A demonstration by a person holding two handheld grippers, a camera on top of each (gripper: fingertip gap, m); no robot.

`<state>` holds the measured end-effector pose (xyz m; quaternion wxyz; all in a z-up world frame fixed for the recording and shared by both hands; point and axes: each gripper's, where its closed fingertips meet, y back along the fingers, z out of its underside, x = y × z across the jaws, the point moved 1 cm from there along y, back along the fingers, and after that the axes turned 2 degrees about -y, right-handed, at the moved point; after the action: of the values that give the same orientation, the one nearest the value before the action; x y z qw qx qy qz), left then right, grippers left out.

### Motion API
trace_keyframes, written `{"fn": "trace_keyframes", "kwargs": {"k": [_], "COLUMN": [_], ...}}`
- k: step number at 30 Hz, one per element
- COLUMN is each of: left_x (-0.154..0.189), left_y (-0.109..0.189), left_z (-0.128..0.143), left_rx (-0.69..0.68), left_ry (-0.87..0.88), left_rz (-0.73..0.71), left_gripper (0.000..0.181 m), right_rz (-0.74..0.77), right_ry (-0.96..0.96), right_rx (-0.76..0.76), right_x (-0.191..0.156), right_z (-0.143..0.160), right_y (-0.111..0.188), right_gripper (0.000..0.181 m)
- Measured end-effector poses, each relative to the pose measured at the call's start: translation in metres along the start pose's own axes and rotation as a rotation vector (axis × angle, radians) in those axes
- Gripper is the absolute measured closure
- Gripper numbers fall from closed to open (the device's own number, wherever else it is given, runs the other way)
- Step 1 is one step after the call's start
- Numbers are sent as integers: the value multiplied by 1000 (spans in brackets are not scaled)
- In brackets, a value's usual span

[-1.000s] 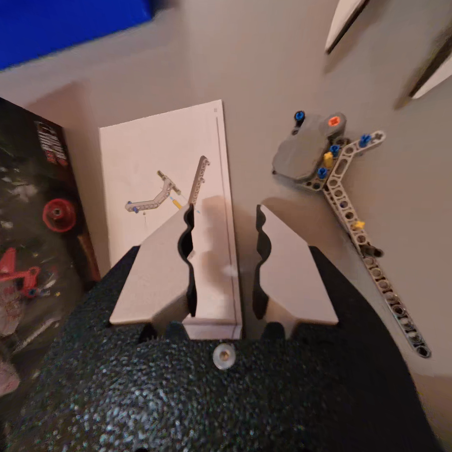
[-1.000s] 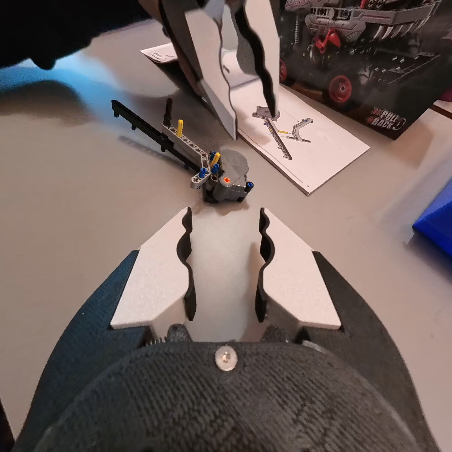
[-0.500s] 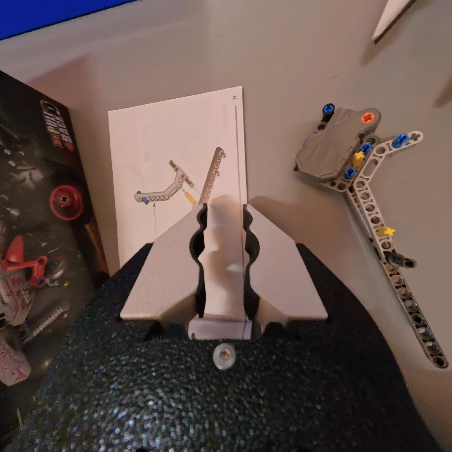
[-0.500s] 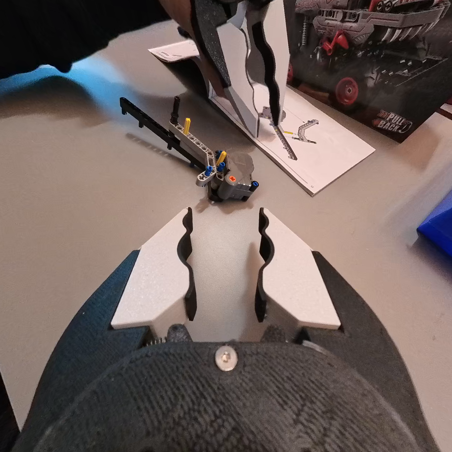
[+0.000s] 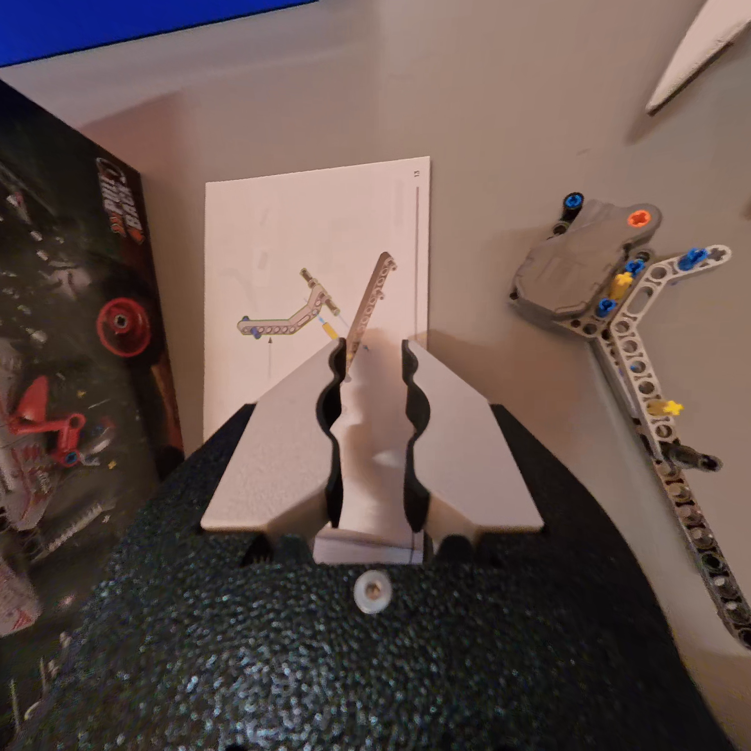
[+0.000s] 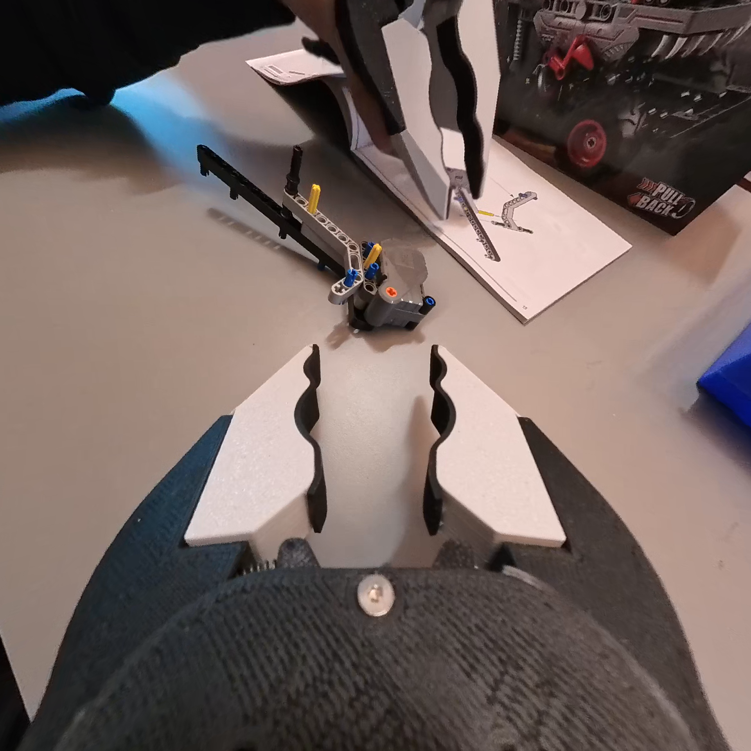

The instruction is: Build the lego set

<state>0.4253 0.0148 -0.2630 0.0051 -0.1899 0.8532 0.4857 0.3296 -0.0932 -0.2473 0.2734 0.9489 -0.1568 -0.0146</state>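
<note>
The partly built lego assembly [image 6: 398,276] lies on the grey table: a dark grey block with an orange hub, a light grey angled beam with blue and yellow pins, and a long black beam [image 6: 244,191]. It also shows in the left wrist view [image 5: 581,264] at the right. My right gripper [image 6: 374,349] is open and empty, just short of the assembly. My left gripper [image 5: 372,345] hangs over the open instruction booklet [image 5: 304,244], jaws a little apart, tips at the printed diagram. In the right wrist view the left gripper [image 6: 459,203] points down onto the page.
The dark lego box [image 6: 630,101] stands behind the booklet [image 6: 548,252] and fills the left of the left wrist view [image 5: 61,325]. A blue bin [image 6: 727,378] sits at the right edge. One booklet page [image 6: 353,122] curls up beside the left gripper. A dark sleeve [image 6: 101,40] crosses the far left. Left tips to right tips: about 15 centimetres.
The left gripper's jaws have narrowed since a second ago, and it has come down onto the booklet page. The right gripper has stayed open and almost still.
</note>
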Motion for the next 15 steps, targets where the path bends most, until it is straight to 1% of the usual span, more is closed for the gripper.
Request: {"fn": "trace_keyframes", "kwargs": {"k": [2,5,8,11,13,15], "left_x": [0,12,9,4,1,3], "left_y": [1,-1,-6,-5,-3,3], "left_z": [0,-5,0,-1,0,-3], "left_rx": [6,39,1,11,5,34], "left_ry": [4,8,-17,3,12,29], "left_rz": [5,69,37,11,0,6], "left_gripper": [156,152,151,158,158,159], "right_rz": [0,-1,0,-2,-2,-2], "right_ry": [-2,-5,-7,-8,-8,-11], "right_rx": [-1,-5,-9,-21,-31,-41], "right_x": [0,0,1,0,0,1], "right_z": [0,0,1,2,3,5], "right_y": [0,0,-1,-2,-3,-4], "right_gripper": [129,129,129,129,129,129]}}
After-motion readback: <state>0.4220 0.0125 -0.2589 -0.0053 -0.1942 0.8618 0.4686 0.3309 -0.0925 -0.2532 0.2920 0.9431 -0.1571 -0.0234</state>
